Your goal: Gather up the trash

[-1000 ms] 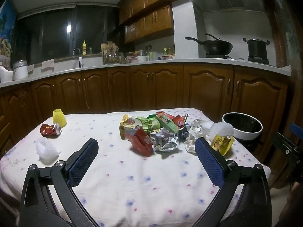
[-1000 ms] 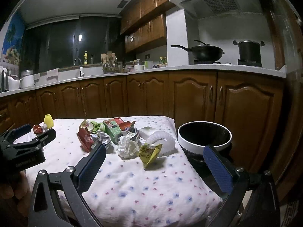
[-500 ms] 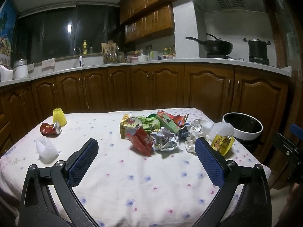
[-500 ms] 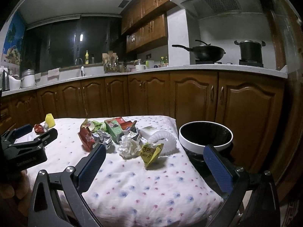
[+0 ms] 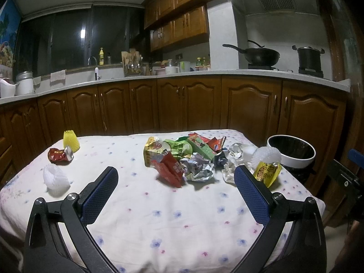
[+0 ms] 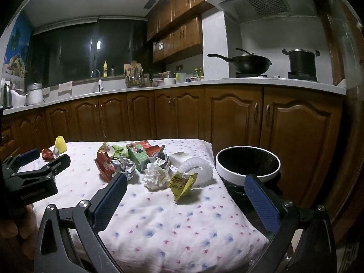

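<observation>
Nearest camera, left claw (image 5: 176, 178) spread wide, holding nothing, above flowered bench (image 5: 159, 216). Right claw (image 6: 185, 187) likewise wide apart, empty. Beyond: wrapper pile (image 5: 179, 157) mid-bench, yellow packet (image 6: 182, 183) near right edge. Bin (image 6: 248, 165) just beside bench, right.

Right gripper (image 6: 185, 187) low over flowered cloth (image 6: 177, 225), jaws spread wide, nothing between. Ahead: yellow wrapper (image 6: 182, 183) tipped up beside white foam net (image 6: 198, 167), crumpled paper (image 6: 155, 177) just left. Red packet (image 6: 104, 165), foil (image 6: 125, 167) and green carton (image 6: 138, 157) heaped behind. White-rimmed bin (image 6: 246, 167) at right edge. Left gripper (image 6: 34, 170) at far left, near can (image 6: 46, 154) and yellow net (image 6: 60, 144).
</observation>
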A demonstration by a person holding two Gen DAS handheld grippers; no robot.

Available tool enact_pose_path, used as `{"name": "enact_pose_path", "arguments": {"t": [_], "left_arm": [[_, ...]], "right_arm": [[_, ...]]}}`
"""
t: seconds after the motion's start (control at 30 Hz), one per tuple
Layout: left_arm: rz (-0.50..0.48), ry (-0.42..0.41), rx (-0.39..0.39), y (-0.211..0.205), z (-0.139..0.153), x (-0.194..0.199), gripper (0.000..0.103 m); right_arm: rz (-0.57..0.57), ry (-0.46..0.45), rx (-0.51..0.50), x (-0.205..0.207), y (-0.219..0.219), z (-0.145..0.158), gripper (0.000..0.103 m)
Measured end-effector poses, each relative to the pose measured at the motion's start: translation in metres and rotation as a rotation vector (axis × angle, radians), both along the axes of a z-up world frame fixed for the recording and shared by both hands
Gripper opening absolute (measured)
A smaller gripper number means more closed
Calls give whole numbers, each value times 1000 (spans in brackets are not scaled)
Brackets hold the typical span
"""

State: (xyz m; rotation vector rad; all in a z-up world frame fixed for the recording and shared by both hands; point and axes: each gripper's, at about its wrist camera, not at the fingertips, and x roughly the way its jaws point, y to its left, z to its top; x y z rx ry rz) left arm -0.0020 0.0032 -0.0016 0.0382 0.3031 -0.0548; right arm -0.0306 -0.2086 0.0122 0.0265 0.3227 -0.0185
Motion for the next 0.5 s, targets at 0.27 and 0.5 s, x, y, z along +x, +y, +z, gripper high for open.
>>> {"name": "enact_pose_path", "arguments": {"t": [0.27, 0.5], "left_arm": [[-2, 4, -2, 1, -3, 0, 103], [-5, 19, -5, 0, -7, 4, 103]], "right_arm": [[6, 5, 5, 1, 1, -1, 103], [7, 11, 9, 1, 2, -1, 103]]}}
